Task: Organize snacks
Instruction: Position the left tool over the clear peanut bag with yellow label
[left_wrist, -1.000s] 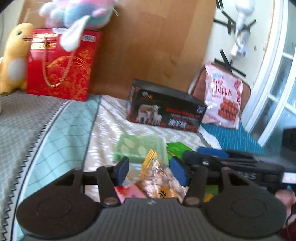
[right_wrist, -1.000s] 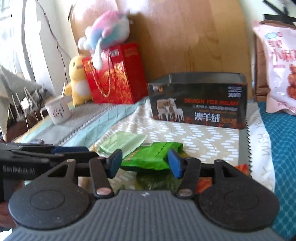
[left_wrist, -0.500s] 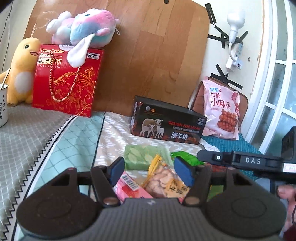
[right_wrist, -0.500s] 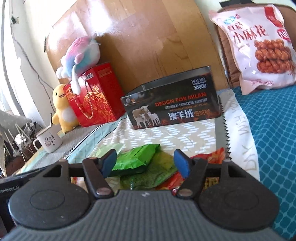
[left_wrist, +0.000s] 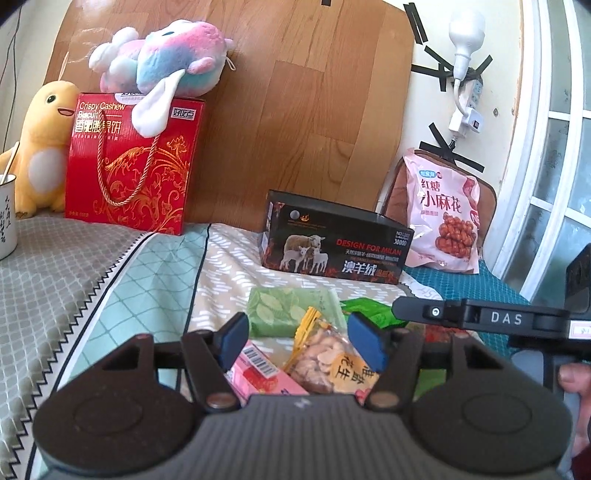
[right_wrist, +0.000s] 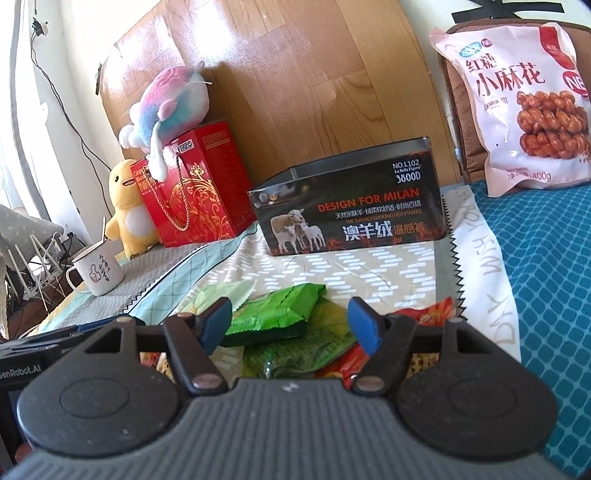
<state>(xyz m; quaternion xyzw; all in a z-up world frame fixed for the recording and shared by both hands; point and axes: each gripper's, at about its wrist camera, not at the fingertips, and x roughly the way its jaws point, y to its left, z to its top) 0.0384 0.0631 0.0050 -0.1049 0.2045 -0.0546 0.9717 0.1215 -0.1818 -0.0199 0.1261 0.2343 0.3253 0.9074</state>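
Left tool (left_wrist: 297, 341) jaws parted, just widened, gripping nothing; peanut bag (left_wrist: 328, 360) between pads, long axis toward 12 o'clock. Right tool (right_wrist: 290, 325) likewise open, empty; green packet (right_wrist: 275, 315) at 12, black box (right_wrist: 347, 210) beyond.

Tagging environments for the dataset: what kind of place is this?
Probably a bedroom: patterned quilted bedding against a wooden headboard-like panel, a yellow plush duck and a pastel plush animal behind the loose snack packets.

Pink packet (left_wrist: 258, 376) and peanut bag (left_wrist: 332, 363): lower parts hidden behind gripper body. White mug (left_wrist: 6, 218): cut by left edge. Red packet (right_wrist: 424, 314): mostly hidden.
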